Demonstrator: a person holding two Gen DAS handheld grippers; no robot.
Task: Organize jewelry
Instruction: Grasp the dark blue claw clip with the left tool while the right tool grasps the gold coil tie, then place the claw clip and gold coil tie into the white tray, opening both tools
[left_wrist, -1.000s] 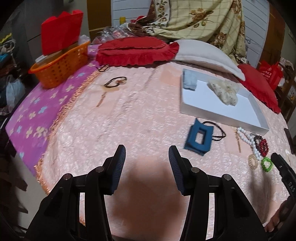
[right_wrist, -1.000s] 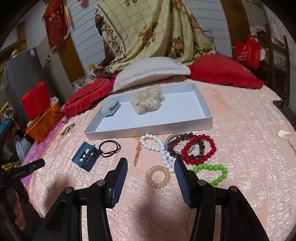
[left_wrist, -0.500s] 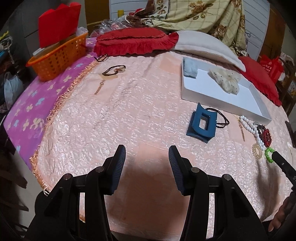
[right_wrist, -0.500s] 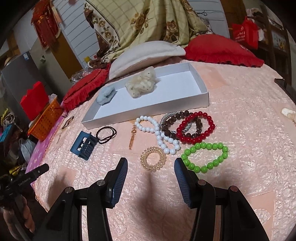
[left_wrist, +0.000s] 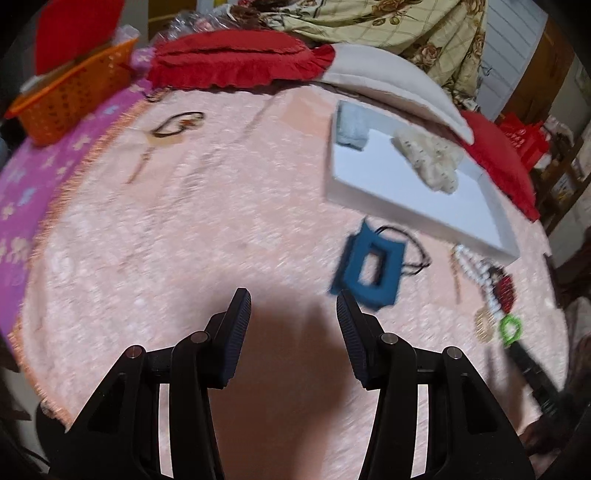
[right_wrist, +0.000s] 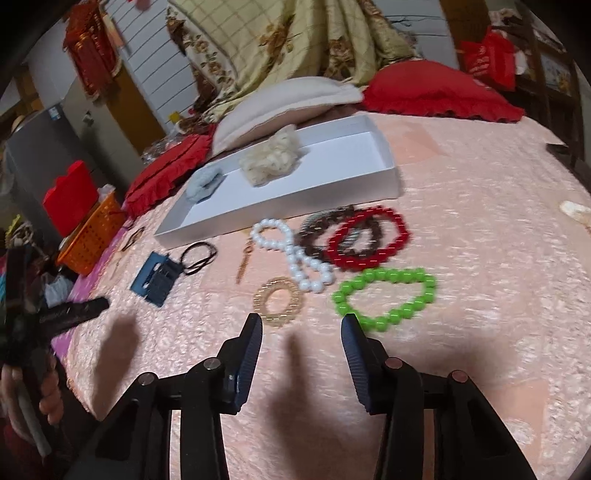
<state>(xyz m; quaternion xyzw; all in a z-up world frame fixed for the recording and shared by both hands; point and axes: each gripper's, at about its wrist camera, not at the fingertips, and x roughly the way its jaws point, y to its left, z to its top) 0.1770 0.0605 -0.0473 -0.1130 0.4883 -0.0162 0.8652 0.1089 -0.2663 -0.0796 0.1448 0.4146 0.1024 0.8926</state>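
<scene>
Left wrist view, blurred: left gripper (left_wrist: 293, 301) jaws spread, nothing between them, over bare pink bedspread (left_wrist: 207, 229). Blue hair claw (left_wrist: 367, 271) lies just past the right finger, its long axis running away from the camera, a black hair tie (left_wrist: 410, 247) touching its far side. White tray (left_wrist: 417, 206) sits beyond, long axis running to the right and nearer, holding a blue scrunchie (left_wrist: 351, 125) and a cream scrunchie (left_wrist: 428, 158). Only this view shows a dark necklace (left_wrist: 177, 123) far left, near the orange basket (left_wrist: 70, 96).

Right wrist view: right gripper (right_wrist: 302, 326) jaws apart, have just been closing, empty. Gold coil hair tie (right_wrist: 277, 301) lies just past the left fingertip; green bead bracelet (right_wrist: 384, 295) reaches the right fingertip, possibly touching, its long axis left-right. Only here do the white pearl bracelet (right_wrist: 291, 254), red bead bracelet (right_wrist: 369, 242) and a dark bracelet (right_wrist: 321, 236), probably under the red one, show clearly, all between the grippers and the tray
</scene>
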